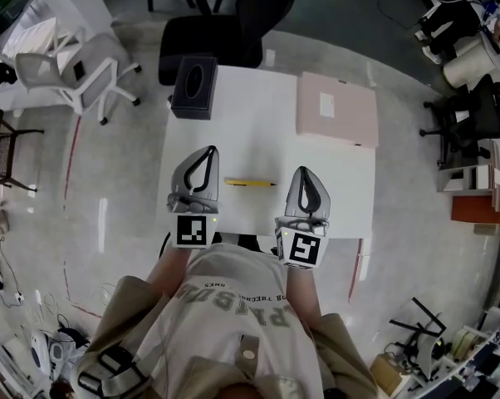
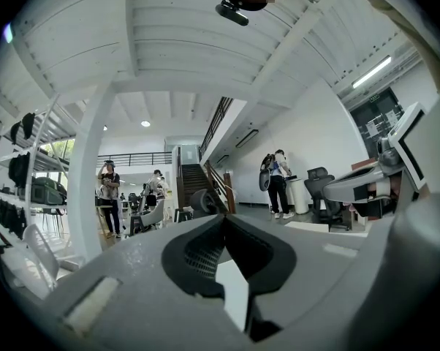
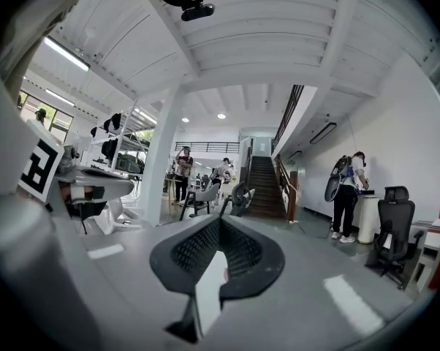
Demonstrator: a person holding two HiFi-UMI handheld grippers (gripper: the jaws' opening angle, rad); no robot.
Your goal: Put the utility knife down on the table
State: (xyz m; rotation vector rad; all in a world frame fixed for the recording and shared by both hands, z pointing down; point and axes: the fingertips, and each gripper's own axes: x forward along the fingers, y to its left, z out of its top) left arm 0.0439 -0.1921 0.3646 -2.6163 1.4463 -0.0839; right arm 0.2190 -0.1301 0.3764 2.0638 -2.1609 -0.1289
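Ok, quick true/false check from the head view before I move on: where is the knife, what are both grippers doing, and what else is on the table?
1. The utility knife lies on the white table, between the two grippers. True.
2. The left gripper is shut on the knife. False: its jaws are together with nothing between them.
3. The right gripper has its jaws wide apart. False: they are together and empty.
4. A black box sits at the table's far left corner. True.
5. The pink box touches the knife. False: it lies at the far right, apart from it.
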